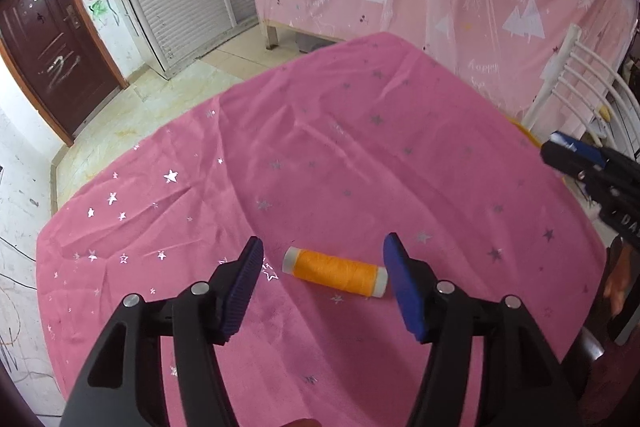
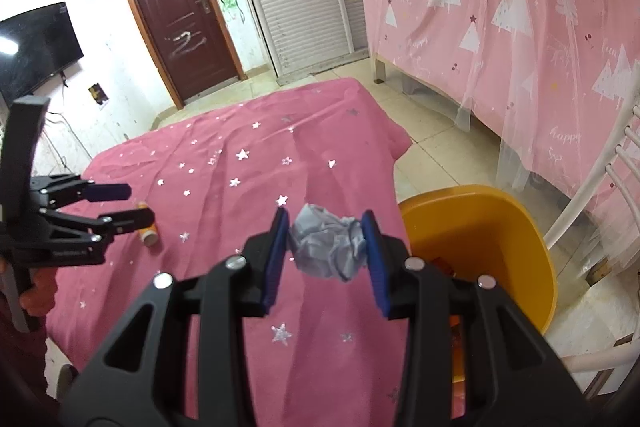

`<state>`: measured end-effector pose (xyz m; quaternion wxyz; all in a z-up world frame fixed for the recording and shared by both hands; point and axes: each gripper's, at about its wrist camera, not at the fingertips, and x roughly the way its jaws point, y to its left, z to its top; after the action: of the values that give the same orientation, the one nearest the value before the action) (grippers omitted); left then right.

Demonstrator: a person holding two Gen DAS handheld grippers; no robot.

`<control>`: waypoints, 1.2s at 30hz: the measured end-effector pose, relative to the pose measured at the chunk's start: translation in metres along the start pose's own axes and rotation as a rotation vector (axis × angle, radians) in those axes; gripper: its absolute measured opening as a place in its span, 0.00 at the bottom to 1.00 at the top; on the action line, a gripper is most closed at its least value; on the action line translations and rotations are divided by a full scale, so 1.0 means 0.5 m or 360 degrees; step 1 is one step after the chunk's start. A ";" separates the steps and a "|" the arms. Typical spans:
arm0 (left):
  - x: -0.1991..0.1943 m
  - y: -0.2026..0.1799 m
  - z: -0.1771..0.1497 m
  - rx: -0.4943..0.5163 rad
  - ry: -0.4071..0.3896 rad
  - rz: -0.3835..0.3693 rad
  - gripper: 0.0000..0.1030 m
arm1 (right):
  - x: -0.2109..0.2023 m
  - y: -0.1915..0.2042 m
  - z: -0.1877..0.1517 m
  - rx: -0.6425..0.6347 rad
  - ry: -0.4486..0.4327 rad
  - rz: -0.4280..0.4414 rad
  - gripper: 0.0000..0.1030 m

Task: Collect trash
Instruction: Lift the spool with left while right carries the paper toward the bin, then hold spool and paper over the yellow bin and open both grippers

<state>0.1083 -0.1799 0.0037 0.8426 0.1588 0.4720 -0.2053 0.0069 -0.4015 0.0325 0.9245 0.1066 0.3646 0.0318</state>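
An orange thread spool [image 1: 335, 271] lies on its side on the pink star-print tablecloth [image 1: 320, 155]. My left gripper [image 1: 324, 251] is open, its blue pads on either side of the spool and not touching it. It also shows at the left of the right wrist view [image 2: 124, 203], above the spool [image 2: 147, 229]. My right gripper [image 2: 325, 227] is shut on a crumpled grey-white paper ball [image 2: 326, 247], held above the table near its right edge. The right gripper shows at the right edge of the left wrist view [image 1: 568, 151]. An orange bin [image 2: 488, 227] stands beside the table.
A white chair [image 2: 600, 179] stands to the right of the bin. A pink tree-print curtain [image 2: 500, 7] hangs behind. A brown door [image 2: 176, 11], a wall television [image 2: 36, 47] and tiled floor [image 2: 436, 155] lie beyond the table.
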 end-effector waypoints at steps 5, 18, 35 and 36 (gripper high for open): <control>0.030 0.011 -0.005 0.0036 0.0032 -0.0045 0.57 | -0.001 -0.008 -0.003 0.0011 0.0003 -0.0018 0.34; 0.041 -0.024 -0.002 0.0065 0.0055 -0.0149 0.47 | 0.003 -0.012 -0.003 0.0019 0.0003 -0.0021 0.34; -0.004 -0.068 0.043 0.0017 -0.0027 -0.0083 0.10 | 0.001 -0.075 -0.001 0.0050 -0.0037 -0.0146 0.34; -0.008 -0.074 0.050 0.0012 -0.0038 -0.0089 0.10 | 0.001 -0.080 -0.001 0.0051 -0.0039 -0.0163 0.34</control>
<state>0.1063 -0.2228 0.0173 0.8414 0.1463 0.4655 -0.2324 0.0060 -0.4406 0.0230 0.9275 0.1029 0.3586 -0.0227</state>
